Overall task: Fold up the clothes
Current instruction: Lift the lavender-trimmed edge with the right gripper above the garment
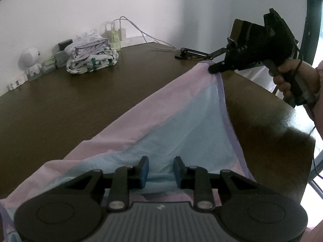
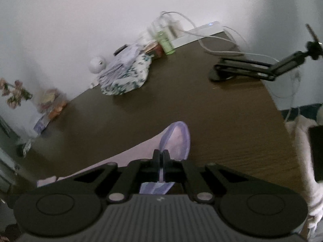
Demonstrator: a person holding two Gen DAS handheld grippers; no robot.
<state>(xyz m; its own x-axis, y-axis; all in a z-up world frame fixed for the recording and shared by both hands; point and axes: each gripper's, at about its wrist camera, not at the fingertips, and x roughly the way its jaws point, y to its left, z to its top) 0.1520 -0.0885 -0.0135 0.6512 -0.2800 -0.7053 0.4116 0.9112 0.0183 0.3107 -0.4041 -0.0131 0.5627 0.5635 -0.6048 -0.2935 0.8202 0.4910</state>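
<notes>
Right gripper [image 2: 160,157] pinches the pink-blue garment's [image 1: 181,121] purple hem; left gripper [image 1: 160,168] stands narrowly parted over it, folded pile [image 1: 90,58] at ten o'clock.

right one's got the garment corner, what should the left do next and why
Probably close the left hand-held gripper on the pink and blue garment: its jaws stand apart over the near edge, while the right hand-held gripper already pinches the far corner.

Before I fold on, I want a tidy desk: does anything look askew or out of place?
Nothing damaged or spilled. The pink-and-blue garment hangs slanted, pinched by the right gripper at its purple-trimmed corner. The folded clothes at the back sit in a loose heap, and white cables trail across the desk.
</notes>
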